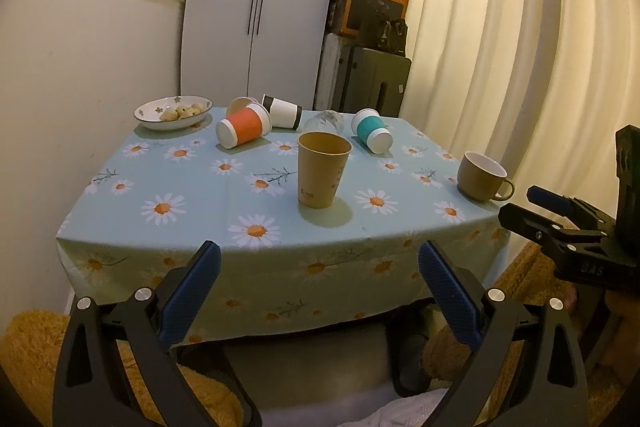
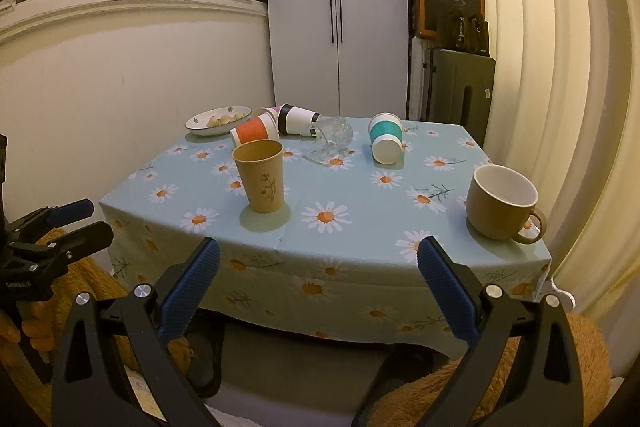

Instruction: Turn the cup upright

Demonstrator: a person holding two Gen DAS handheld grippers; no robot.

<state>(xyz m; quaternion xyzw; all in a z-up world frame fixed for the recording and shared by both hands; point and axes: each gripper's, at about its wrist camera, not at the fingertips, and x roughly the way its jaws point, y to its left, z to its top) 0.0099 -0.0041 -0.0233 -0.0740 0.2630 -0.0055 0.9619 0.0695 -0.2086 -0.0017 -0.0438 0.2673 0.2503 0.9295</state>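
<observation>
You have a table under a daisy-print cloth. At its far left sits a bowl of small pale food pieces. Behind the table stands a white wardrobe. To its right, an orange box rests on a dark case. Cream curtains hang on the right.

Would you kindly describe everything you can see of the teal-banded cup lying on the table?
The teal-banded cup is a tapered cup that looks like paper, white with a wide teal sleeve around its middle. It lies tipped over on the daisy-print tablecloth, toward the far right part of the table, its white closed bottom facing the cameras and its mouth pointing away. Nothing else touches it; the tipped clear glass lies apart to its left. Both grippers are well short of it.
</observation>
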